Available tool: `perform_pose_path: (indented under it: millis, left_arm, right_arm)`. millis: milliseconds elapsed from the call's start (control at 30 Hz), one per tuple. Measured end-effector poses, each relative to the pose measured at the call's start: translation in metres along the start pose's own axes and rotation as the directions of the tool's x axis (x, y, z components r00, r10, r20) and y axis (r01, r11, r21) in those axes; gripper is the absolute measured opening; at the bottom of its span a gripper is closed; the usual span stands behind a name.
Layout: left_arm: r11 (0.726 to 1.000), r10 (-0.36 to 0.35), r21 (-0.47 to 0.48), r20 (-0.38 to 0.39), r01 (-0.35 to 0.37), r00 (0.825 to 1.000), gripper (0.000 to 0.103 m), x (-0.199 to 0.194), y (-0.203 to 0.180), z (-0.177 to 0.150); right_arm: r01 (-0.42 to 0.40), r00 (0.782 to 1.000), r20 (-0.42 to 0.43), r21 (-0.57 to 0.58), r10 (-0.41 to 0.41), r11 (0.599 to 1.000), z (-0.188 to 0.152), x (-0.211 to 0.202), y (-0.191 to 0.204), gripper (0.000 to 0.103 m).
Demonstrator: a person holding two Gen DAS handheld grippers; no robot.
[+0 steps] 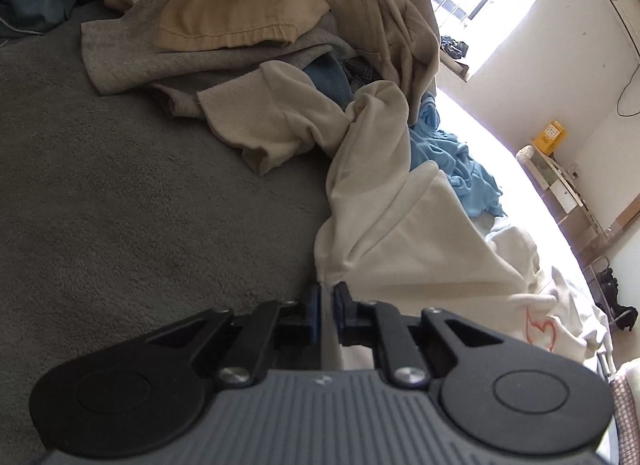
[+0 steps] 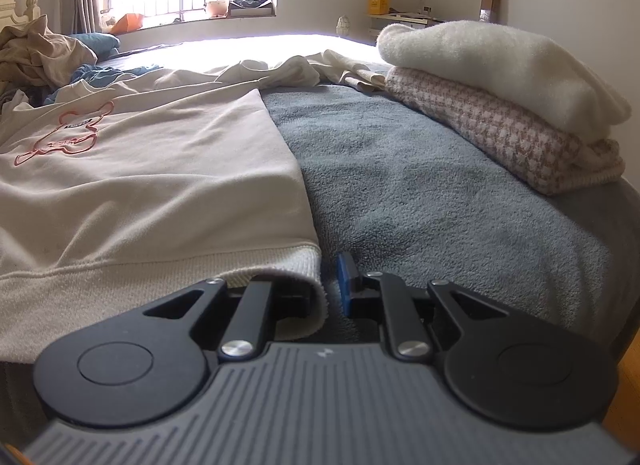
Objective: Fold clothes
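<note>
A cream sweatshirt [image 2: 160,169] with a red outlined bear print [image 2: 68,133] lies spread flat on the grey blanket [image 2: 420,193]. My right gripper [image 2: 330,289] is at its near right corner, shut on the ribbed hem [image 2: 288,265], which drapes over the left finger. In the left wrist view the same cream sweatshirt [image 1: 400,225] rises in a twisted fold from my left gripper [image 1: 328,293]. Its pads are shut on a corner of the cloth, low over the grey blanket [image 1: 120,205].
A heap of unfolded tan, grey and cream clothes [image 1: 260,17] lies beyond the left gripper, with a light blue garment [image 1: 460,161] beside it. A folded stack, a white fleece on a pink checked piece [image 2: 500,105], sits at the bed's right edge. The window and a shelf are behind.
</note>
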State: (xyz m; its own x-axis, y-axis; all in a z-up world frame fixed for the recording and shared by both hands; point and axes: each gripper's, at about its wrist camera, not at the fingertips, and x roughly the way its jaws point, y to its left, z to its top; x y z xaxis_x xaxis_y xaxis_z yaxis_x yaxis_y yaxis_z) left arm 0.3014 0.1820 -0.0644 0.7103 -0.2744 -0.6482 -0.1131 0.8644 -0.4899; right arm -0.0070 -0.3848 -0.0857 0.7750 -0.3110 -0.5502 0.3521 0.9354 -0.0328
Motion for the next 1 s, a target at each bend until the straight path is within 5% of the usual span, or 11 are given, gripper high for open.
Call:
perform_pose_path:
  millis: [67, 200, 333, 433, 633, 1000]
  left_arm:
    - [0.999, 0.039, 0.01, 0.035, -0.04, 0.999, 0.038, -0.025, -0.002, -0.005]
    - [0.993, 0.026, 0.107, 0.112, -0.038, 0.993, 0.044, -0.087, -0.015, -0.03]
    - [0.965, -0.132, 0.232, 0.012, 0.125, 0.991, 0.048, -0.128, -0.042, -0.082]
    - [0.935, -0.235, 0.24, -0.128, 0.26, 0.963, 0.048, -0.139, -0.054, -0.129]
    - [0.92, -0.155, 0.334, -0.175, 0.206, 0.972, 0.041, -0.142, -0.058, -0.191]
    - [0.942, -0.029, 0.326, -0.142, 0.074, 0.989, 0.039, -0.158, -0.056, -0.186]
  right_arm:
    - [-0.01, 1.0, -0.001, 0.006, 0.01, 1.0, 0.0, 0.0, -0.002, 0.012]
    - [-0.03, 1.0, -0.001, 0.033, 0.03, 0.999, 0.001, 0.0, -0.006, 0.012]
    - [-0.04, 0.999, 0.0, 0.045, 0.04, 0.998, 0.001, -0.001, -0.008, 0.012]
    - [-0.048, 0.999, 0.007, 0.05, 0.048, 0.998, 0.0, -0.001, -0.01, 0.012]
    - [-0.075, 0.997, 0.034, 0.058, 0.073, 0.995, -0.003, -0.005, -0.017, 0.012]
    - [-0.127, 0.991, 0.04, 0.033, 0.126, 0.991, -0.026, -0.044, -0.041, 0.031]
